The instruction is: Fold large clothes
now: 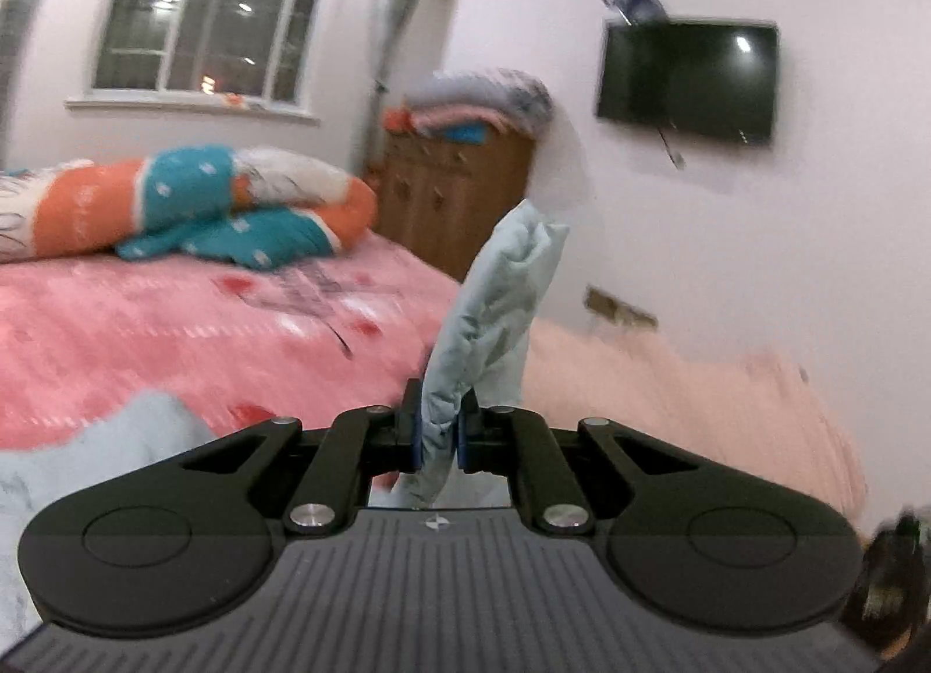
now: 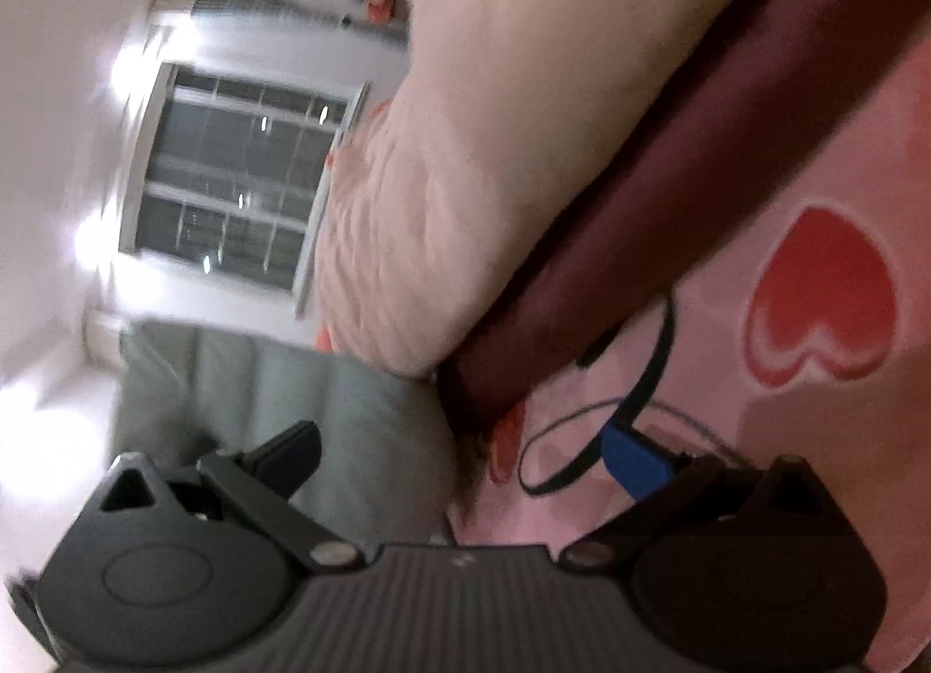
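The pale blue garment (image 1: 494,323) stands up in a bunched fold straight ahead of my left gripper (image 1: 437,440), whose two fingers are pressed tight on it, the cloth squeezed between the blue pads (image 1: 414,440). More of the same pale blue cloth lies low to the left of that gripper. Beyond it spreads the pink bedspread (image 1: 174,335), and further ahead to the left a rolled quilt (image 1: 192,201) in orange, teal and white rests on it. To the right of the held fold lies a peach blanket (image 1: 669,399). Far ahead stand a wooden cabinet (image 1: 459,195) with folded bedding on top, a window (image 1: 215,9) and a wall television (image 1: 686,79).

My right gripper (image 2: 465,463) is spread wide with nothing between its fingers, tilted over the bedspread's red heart print (image 2: 820,294), with grey-green cloth (image 2: 291,382) ahead of its left finger; that view is blurred
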Action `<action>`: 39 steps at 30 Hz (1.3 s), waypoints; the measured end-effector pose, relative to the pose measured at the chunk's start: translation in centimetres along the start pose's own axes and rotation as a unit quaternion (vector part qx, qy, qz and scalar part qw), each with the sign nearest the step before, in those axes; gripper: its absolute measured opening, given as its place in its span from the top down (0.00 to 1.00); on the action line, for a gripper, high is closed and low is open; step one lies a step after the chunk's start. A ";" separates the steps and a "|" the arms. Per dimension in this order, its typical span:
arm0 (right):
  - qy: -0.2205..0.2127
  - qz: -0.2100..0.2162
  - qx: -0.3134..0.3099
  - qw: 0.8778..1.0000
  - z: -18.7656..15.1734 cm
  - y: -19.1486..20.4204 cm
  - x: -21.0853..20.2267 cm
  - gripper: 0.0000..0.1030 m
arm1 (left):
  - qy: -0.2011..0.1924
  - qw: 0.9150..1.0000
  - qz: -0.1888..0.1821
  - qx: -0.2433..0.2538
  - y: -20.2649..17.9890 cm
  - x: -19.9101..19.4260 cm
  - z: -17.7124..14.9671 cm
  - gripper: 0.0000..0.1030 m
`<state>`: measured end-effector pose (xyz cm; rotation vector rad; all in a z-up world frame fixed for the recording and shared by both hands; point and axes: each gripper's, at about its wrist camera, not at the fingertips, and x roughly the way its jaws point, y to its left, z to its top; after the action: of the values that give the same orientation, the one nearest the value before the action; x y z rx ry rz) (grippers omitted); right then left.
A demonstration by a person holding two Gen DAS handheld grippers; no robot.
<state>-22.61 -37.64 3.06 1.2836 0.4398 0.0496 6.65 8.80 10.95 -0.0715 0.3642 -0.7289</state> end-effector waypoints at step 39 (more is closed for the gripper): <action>0.139 -0.118 -0.295 0.938 -8.9 6.8 10.2 0.01 | 0.025 0.922 0.343 -0.179 19.4 -7.8 -8.9 0.88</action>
<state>-14.90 -24.64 4.55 0.6245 0.7549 0.1500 10.57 29.00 1.31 -0.2562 0.5306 0.0388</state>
